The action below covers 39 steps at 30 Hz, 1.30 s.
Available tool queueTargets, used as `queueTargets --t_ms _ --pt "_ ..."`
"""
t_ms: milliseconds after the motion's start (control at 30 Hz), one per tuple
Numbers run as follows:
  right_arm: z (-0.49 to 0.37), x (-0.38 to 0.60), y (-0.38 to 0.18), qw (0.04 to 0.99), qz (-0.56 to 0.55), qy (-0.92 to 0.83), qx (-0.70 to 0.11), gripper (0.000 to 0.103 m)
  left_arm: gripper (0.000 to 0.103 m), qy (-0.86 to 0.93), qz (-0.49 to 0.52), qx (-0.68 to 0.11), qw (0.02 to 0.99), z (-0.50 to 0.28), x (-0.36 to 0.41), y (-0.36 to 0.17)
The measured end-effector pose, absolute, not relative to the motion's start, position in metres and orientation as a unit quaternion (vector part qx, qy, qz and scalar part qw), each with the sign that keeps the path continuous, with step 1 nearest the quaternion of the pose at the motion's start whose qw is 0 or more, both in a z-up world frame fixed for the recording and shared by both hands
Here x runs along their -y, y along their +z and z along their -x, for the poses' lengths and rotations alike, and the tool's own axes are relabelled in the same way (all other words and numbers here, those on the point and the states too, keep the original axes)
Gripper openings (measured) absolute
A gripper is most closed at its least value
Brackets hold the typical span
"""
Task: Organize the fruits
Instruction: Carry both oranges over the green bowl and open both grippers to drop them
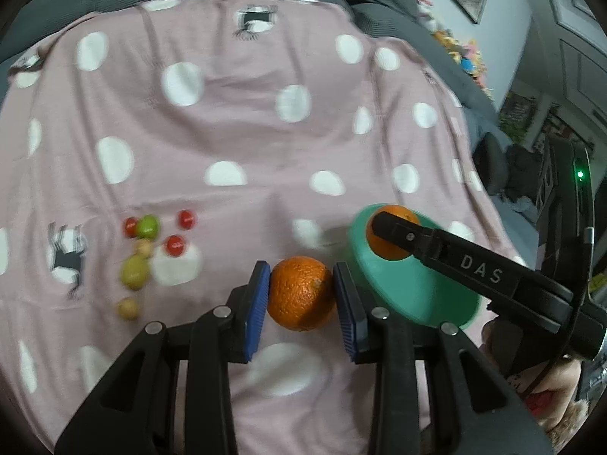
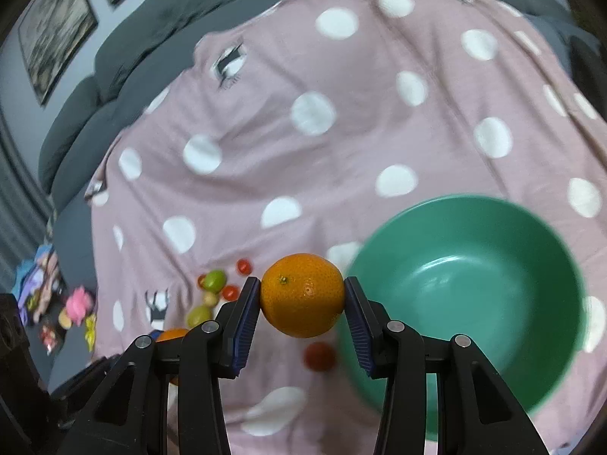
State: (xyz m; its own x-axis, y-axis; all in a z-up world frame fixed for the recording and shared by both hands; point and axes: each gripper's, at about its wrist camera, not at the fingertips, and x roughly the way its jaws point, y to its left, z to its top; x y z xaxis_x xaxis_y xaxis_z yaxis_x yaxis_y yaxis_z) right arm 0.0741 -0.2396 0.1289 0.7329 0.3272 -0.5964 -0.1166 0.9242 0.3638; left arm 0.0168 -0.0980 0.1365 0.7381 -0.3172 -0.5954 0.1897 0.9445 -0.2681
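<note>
R tongs (image 2: 302,299) clamped on an orange (image 2: 302,294), just left of green bowl (image 2: 531,227) rim, so it's nearer. L tongs (image 1: 301,292) also pinch an orange (image 1: 301,292), bowl to their right. Small fruits (image 1: 146,227) sit near blanket's (image 1: 227,132) left edge.

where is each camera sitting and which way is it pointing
Left wrist: on the left claw, angled down at the blanket; own fingers clamp an orange; the right claw shows.
Right wrist: on the right claw, angled down; own fingers clamp another orange.
Shared: green bowl, small fruits.
</note>
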Motion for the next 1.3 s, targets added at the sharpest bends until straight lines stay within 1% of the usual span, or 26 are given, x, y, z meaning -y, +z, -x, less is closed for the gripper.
queueTargets --t_ms 167,367,900,1100,1133,1167,1200,1233,1267,1300 --pt "-0.066 0.277 0.139 0.928 -0.166 0.082 -0.323 0.047 0.033 -0.17 0.074 -0.333 0.925 -0.03 0.145 0.14" --pt "-0.062 0.316 0.137 0.927 -0.191 0.05 -0.318 0.047 0.033 -0.198 0.053 -0.352 0.913 -0.05 0.185 0.131" --pt "-0.082 0.352 0.097 0.893 -0.215 -0.017 -0.396 0.047 0.034 -0.227 0.027 -0.404 0.886 -0.075 0.235 0.095" --pt "-0.087 0.351 0.091 0.885 -0.202 -0.032 -0.419 0.047 0.038 -0.24 0.051 -0.407 0.88 -0.076 0.234 0.09" --pt "-0.087 0.352 0.09 0.883 -0.204 -0.031 -0.421 0.048 0.043 -0.241 0.052 -0.403 0.881 -0.074 0.233 0.092" --pt "-0.088 0.352 0.089 0.882 -0.205 -0.032 -0.423 0.05 0.047 -0.239 0.053 -0.397 0.885 -0.072 0.23 0.096" --pt "-0.087 0.352 0.09 0.883 -0.205 -0.031 -0.421 0.052 0.05 -0.236 0.052 -0.394 0.887 -0.07 0.228 0.098" --pt "-0.088 0.352 0.091 0.885 -0.206 -0.03 -0.416 0.056 0.054 -0.237 0.055 -0.389 0.889 -0.067 0.224 0.101" --pt "-0.086 0.351 0.093 0.889 -0.205 -0.026 -0.409 0.06 0.056 -0.238 0.058 -0.387 0.889 -0.067 0.22 0.103" --pt "-0.086 0.349 0.096 0.892 -0.203 -0.024 -0.404 0.06 0.056 -0.238 0.061 -0.386 0.889 -0.066 0.215 0.106"
